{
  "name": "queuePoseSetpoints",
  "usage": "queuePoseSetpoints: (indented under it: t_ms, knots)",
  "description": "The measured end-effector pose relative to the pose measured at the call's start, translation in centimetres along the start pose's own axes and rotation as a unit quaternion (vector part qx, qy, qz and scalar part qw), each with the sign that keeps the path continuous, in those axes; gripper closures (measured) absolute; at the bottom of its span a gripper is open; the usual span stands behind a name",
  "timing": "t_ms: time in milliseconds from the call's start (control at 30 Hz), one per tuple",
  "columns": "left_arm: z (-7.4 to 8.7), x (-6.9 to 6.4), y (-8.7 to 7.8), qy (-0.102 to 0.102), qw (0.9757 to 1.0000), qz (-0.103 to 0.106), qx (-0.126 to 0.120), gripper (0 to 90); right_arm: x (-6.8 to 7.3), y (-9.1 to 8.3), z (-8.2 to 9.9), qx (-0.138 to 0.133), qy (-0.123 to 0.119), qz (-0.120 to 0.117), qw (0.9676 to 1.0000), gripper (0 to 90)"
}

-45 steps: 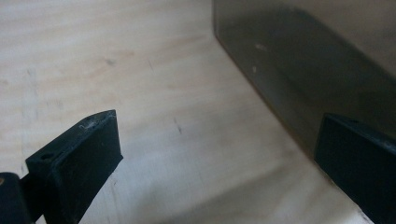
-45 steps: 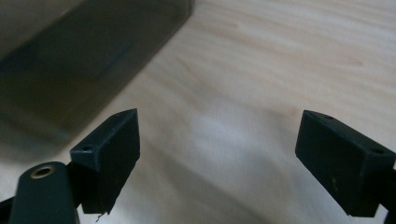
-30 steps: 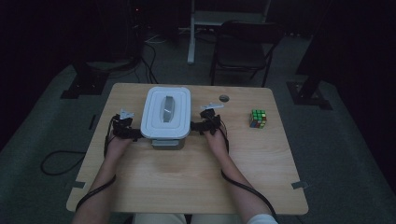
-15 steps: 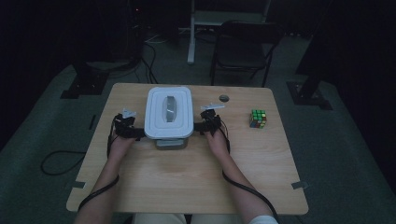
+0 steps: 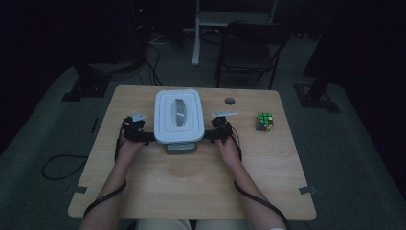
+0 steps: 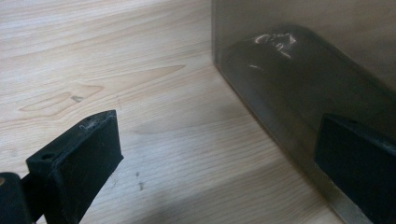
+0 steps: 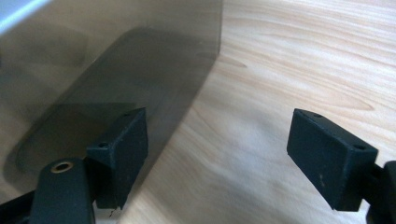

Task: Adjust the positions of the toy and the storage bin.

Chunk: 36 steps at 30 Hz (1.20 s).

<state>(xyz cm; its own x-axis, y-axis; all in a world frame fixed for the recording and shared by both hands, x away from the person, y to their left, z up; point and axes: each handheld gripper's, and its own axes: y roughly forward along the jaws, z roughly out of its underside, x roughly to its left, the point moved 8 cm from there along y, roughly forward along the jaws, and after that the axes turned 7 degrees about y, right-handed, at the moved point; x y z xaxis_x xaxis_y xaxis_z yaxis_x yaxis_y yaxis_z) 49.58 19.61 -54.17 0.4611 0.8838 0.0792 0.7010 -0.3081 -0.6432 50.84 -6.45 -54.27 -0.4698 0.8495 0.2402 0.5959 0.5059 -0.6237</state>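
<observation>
Both grippers flank the box (white lid, smoky clear walls) near the desk's far edge. The left gripper gapes, empty; the right gripper has been closing, nothing gripped. A cube sits rightward.

Open gripper, container wall, wooden table

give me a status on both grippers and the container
Left gripper and right gripper open, flanking the white-lidded clear plastic container, right jaws just been closing, nothing between them. Multicoloured puzzle cube off to the right, clear.
</observation>
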Motion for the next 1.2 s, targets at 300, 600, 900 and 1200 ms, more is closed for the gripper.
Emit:
queuePoseSetpoints:
  t_ms: [300,600,900,1200]
  knots:
    - [-0.6,-2.1,1.0,0.018,0.9997,0.013,0.006,1.6,-1.6,-1.7,1.0,-0.005,0.011,0.002,0.9999,20.4]
    - [-1.4,-4.5,1.8,0.033,0.9988,0.035,0.005,1.6,-3.7,-3.3,1.7,-0.011,0.031,0.014,0.9994,20.4]
    - [-1.6,-5.8,2.6,0.048,0.998,0.041,0.01,1.6,-5.2,-4.0,2.7,-0.014,0.036,0.018,0.9991,20.2]
    - [-2.2,-4.5,3.6,0.024,0.9983,0.052,-0.012,1.5,-7.4,-2.6,2.5,-0.019,0.059,0.038,0.9973,14.7]
